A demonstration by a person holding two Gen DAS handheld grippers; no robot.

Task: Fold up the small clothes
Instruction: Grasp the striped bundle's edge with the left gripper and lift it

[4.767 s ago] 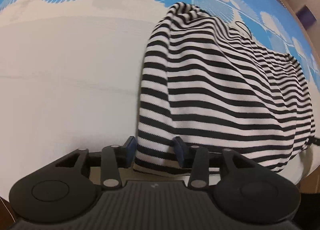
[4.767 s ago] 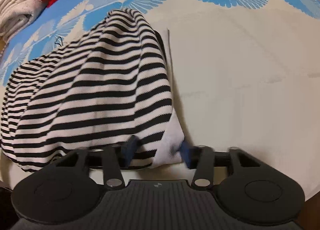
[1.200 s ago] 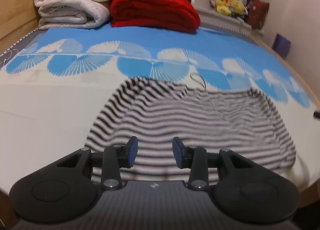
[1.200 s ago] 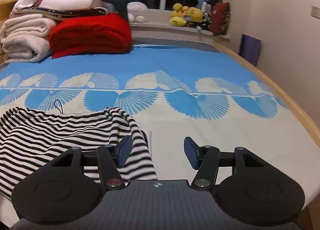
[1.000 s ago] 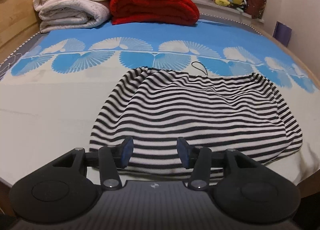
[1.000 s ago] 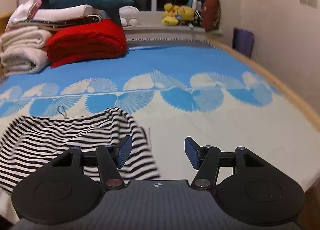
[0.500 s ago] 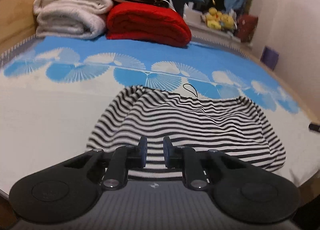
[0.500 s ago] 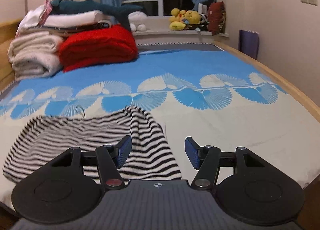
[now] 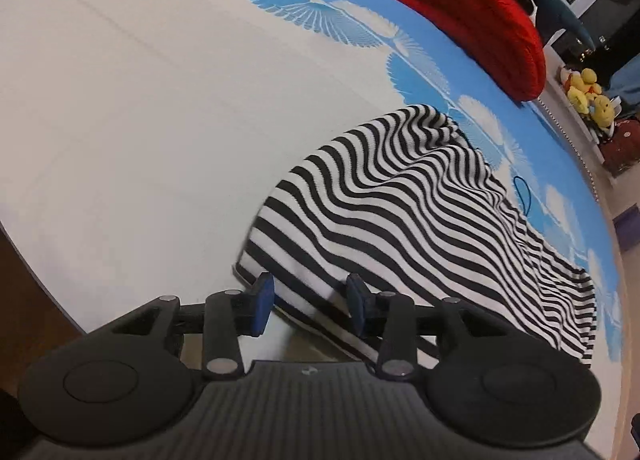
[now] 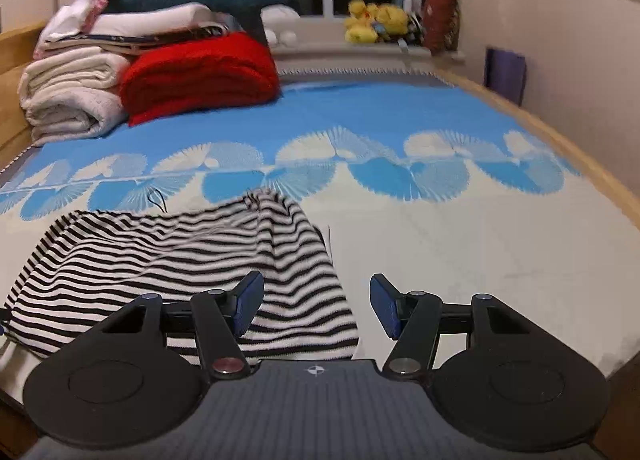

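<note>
While both grippers sit at the near edge of the bed (image 10: pixel 460 244), neither holds anything. Left gripper (image 9: pixel 310 302): fingers spread wide, straddling the near left corner of the striped top (image 9: pixel 420 212), cloth between the pads but no clamp visible. Right gripper (image 10: pixel 316 310): fingers wide, hovering over the top's near right corner (image 10: pixel 312 316), with the right pad over bare sheet.

Top lies on the cream part of the bedspread, near edge almost at the bed edge, already doubled over by the look of it. Long axis runs left-right across the bed; stripes run the same way.

Judgement: thin knit, light, floppy, stretchy, will sag and bunch if lifted from one point. Pinch both near corners through all layers.

Farther back: blue fan-print band, then red blanket (image 10: pixel 200 76) and white towels (image 10: pixel 68 96) stacked far left.
</note>
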